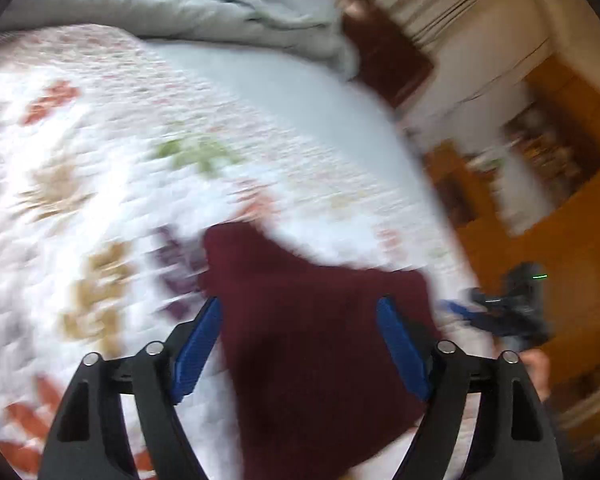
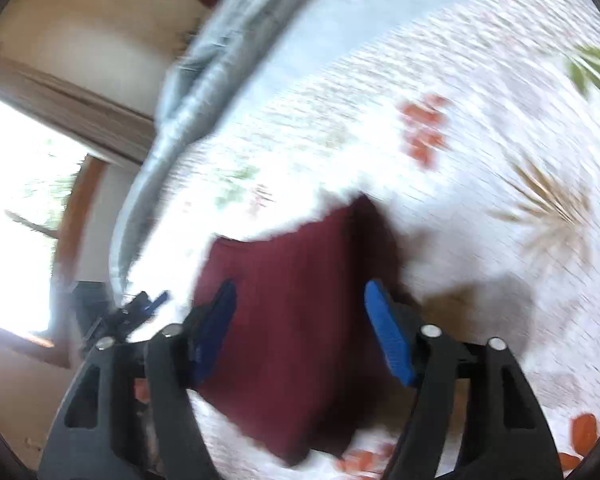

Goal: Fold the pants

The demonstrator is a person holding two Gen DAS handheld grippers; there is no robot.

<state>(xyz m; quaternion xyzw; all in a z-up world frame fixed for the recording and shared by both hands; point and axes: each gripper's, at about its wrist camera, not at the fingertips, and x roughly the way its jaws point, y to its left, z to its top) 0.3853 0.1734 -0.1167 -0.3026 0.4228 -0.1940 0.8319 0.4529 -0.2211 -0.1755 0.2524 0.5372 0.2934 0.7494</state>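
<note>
- Pants (image 1: 312, 344): dark maroon, lying in a compact, roughly rectangular heap on the quilted bedspread (image 1: 100, 140); both views heavily motion-blurred, so seams and folds cannot be told.
- Far left in the left wrist view: white quilt with leaf prints in orange, tan, green and purple; pale grey-blue blanket (image 1: 204, 4) bunched along the far edge of the bed.
- Centre of the same view: left gripper (image 1: 300, 304) spread wide, blue pads (image 1: 200, 344) apart, maroon cloth seen between and beyond them; contact with the cloth cannot be told.
- Right of that: the other gripper visible as a dark blurred shape just past the cloth's right edge, over the side of the bed; wooden furniture (image 1: 560, 200) and a pale curtain beyond.
- Right wrist view, far left: bright window (image 2: 16, 208), then the blurred left gripper low beside the bed edge.
- Centre: right gripper (image 2: 300, 292) likewise spread wide, nothing pinched between its pads; pants (image 2: 292, 320) framed between the two fingers, lying on the quilt near the bed's near edge.
- Right: more leaf-print quilt (image 2: 500, 140), with a soft shadow beside the cloth.
</note>
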